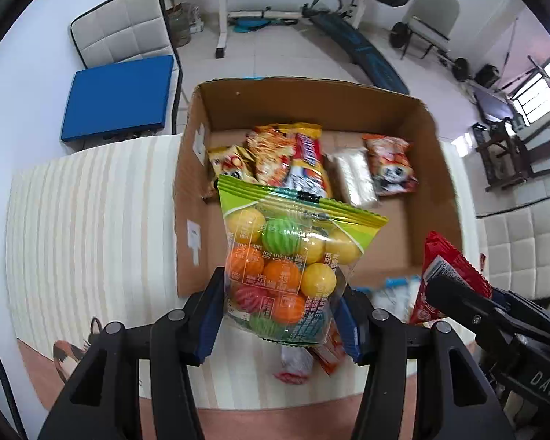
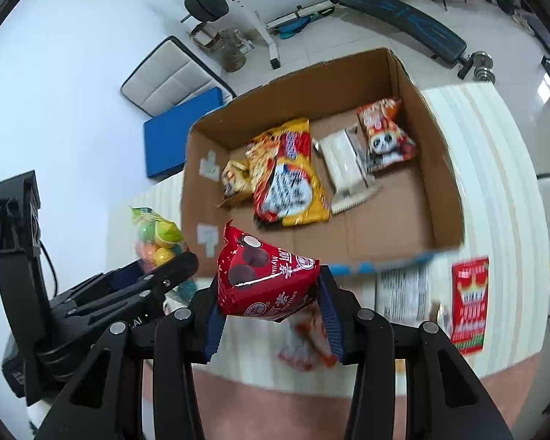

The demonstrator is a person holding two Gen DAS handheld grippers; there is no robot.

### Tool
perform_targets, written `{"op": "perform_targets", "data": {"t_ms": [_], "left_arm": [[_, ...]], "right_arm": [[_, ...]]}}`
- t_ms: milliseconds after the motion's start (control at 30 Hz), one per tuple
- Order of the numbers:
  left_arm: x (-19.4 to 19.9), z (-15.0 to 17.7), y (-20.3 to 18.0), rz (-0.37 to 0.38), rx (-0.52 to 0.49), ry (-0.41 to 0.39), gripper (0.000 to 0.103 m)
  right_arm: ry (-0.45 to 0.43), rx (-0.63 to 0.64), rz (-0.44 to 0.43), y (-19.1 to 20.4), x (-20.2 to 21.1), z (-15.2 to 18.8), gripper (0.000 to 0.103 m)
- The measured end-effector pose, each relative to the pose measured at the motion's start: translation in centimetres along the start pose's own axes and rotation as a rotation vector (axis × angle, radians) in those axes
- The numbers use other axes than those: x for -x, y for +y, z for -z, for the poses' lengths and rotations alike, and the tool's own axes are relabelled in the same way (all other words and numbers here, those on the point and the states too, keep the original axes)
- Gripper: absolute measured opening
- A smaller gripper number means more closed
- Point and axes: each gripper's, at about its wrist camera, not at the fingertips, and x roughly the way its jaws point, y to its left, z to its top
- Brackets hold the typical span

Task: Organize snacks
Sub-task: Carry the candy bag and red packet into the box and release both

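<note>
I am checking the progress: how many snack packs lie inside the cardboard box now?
5: small yellow pack, orange pack, big yellow bag, white pack, panda pack. More may be hidden beneath.

White walls, pale tiled floor [image 1: 275, 58]. Barbell rack [image 1: 222, 7] top centre, blue sit-up bench [image 1: 363, 51] right of it. Cushioned chair [image 1: 124, 33] upper left, blue pad [image 1: 117, 99] on its seat. Grey chair [image 1: 431, 14] upper right. Bright window [image 1: 539, 91] at right edge; daylight.
</note>
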Motion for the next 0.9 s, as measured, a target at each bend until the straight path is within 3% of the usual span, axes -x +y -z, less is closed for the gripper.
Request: {"op": "perform_targets", "data": {"t_ms": [200, 667, 767, 833, 900], "left_arm": [[-4.5, -2.2, 1.2, -0.015, 0.018, 0.082, 0.051], [-10.7, -2.0, 3.2, 0.006, 0.079, 0.230, 0.052], [-10.7, -1.8, 3.4, 0.012, 0.094, 0.240, 0.051], [-10.5, -2.0, 3.7, 0.016, 0.112, 0.238, 0.052], [-9.9, -2.0, 4.1, 0.021, 0.124, 0.232, 0.063]], "right_arm": [[0.037, 0.009, 0.050, -0.2, -5.1, -2.1, 0.049], [0.172, 0.021, 0.090, -0.5, -11.5, -2.6, 0.053], [0.191, 0.017, 0.112, -0.7, -11.8, -2.5, 0.061], [0.194, 0.015, 0.123, -0.9, -11.7, -2.5, 0.079], [0.197, 0.010, 0.128, -1.1, -11.4, -2.6, 0.087]]}}
